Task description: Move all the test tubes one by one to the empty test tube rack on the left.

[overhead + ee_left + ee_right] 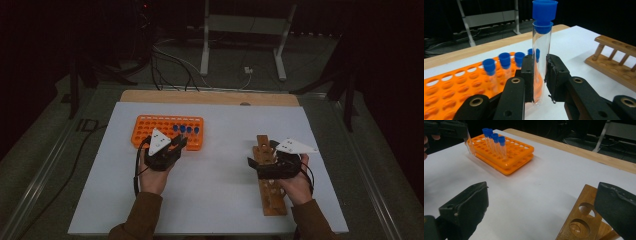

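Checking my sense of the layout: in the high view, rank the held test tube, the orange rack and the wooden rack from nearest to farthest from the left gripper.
1. Test tube, between the left gripper's jaws.
2. Orange rack, just beyond it.
3. Wooden rack, far across, under the right gripper.

Dim room w/ grey floor (45,165), white metal stand (245,22) & cables (170,60) behind table (210,97).
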Available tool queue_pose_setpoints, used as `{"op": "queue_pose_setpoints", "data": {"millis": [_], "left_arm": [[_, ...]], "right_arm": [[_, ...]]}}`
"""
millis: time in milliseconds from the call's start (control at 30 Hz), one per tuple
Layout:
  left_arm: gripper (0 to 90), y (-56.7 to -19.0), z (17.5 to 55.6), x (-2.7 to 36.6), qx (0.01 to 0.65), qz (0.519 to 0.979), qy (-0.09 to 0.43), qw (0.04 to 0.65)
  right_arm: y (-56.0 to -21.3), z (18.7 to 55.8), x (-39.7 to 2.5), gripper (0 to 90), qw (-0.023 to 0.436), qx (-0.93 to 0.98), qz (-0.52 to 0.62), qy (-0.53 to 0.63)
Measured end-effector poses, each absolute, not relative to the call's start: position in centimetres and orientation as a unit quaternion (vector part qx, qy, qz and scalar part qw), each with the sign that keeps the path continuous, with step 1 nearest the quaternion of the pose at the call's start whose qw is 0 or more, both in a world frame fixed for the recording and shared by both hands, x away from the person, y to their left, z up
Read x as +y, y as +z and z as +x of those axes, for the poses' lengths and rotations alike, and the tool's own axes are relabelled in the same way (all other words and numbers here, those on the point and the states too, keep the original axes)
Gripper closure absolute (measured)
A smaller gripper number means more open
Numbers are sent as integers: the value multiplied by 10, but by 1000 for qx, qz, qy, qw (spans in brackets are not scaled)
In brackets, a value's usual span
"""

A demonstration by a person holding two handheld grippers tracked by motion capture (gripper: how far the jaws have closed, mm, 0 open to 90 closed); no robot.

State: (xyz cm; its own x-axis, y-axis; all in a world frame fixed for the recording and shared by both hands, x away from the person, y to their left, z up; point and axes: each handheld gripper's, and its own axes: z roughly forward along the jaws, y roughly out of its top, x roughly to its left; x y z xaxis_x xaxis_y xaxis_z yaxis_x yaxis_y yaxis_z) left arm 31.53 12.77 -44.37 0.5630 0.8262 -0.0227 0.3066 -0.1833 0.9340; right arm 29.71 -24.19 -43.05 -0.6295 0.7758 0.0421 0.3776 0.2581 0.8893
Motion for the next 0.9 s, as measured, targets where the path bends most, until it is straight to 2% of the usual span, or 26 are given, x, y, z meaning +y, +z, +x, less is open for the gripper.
{"op": "queue_pose_setpoints", "data": {"millis": [900], "left_arm": [[770,-450,336,151,427,709,290,480]], "right_arm": [[-432,296,-245,3,206,763,380,481]]}}
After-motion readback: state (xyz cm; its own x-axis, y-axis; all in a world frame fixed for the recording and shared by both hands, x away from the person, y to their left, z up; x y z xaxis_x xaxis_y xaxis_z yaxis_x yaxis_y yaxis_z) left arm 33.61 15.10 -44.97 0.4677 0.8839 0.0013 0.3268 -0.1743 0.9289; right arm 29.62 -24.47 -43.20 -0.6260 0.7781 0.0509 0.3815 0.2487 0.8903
